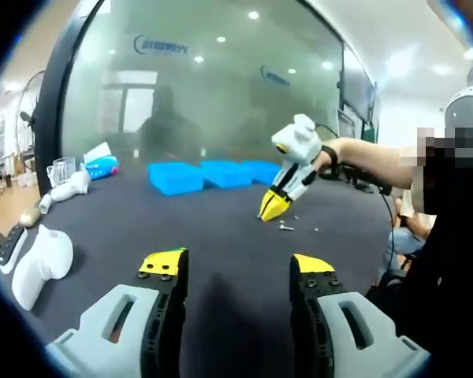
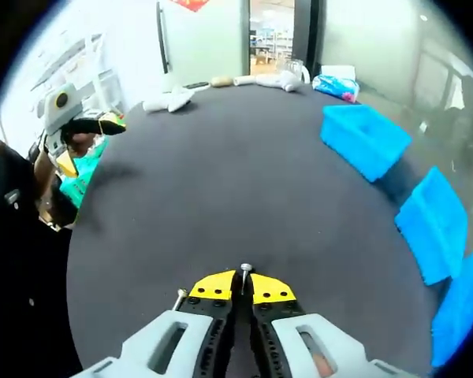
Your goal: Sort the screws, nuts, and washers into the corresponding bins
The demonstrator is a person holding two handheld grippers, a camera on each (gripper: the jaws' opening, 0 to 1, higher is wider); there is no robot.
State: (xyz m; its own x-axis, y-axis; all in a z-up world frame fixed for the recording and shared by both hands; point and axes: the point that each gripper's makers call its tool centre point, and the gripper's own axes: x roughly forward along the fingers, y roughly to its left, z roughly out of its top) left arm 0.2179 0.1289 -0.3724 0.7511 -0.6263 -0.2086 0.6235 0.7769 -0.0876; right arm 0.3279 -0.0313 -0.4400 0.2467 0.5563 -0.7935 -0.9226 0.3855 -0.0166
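In the right gripper view my right gripper (image 2: pixel 243 285) is shut on a small silver screw (image 2: pixel 246 269), which stands up between the yellow tips. A second screw (image 2: pixel 179 298) lies on the dark table just left of the jaws. In the left gripper view that gripper (image 1: pixel 273 208) points down close above the table, with a few loose small parts (image 1: pixel 286 227) beside its tip. My left gripper (image 1: pixel 238 264) is open with nothing between its fingers, low over the near table. Three blue bins (image 1: pixel 176 176) (image 1: pixel 226 172) (image 1: pixel 262 170) stand in a row beyond; they run down the right side (image 2: pixel 365 138) (image 2: pixel 433 223) (image 2: pixel 457 307).
White moulded objects (image 1: pixel 41 260) and a dark remote (image 1: pixel 10 246) lie at the table's left edge. A blue packet (image 1: pixel 102 167) and a clear cup (image 1: pixel 61 169) sit at the back left. A glass wall rises behind the bins. A person sits at the right.
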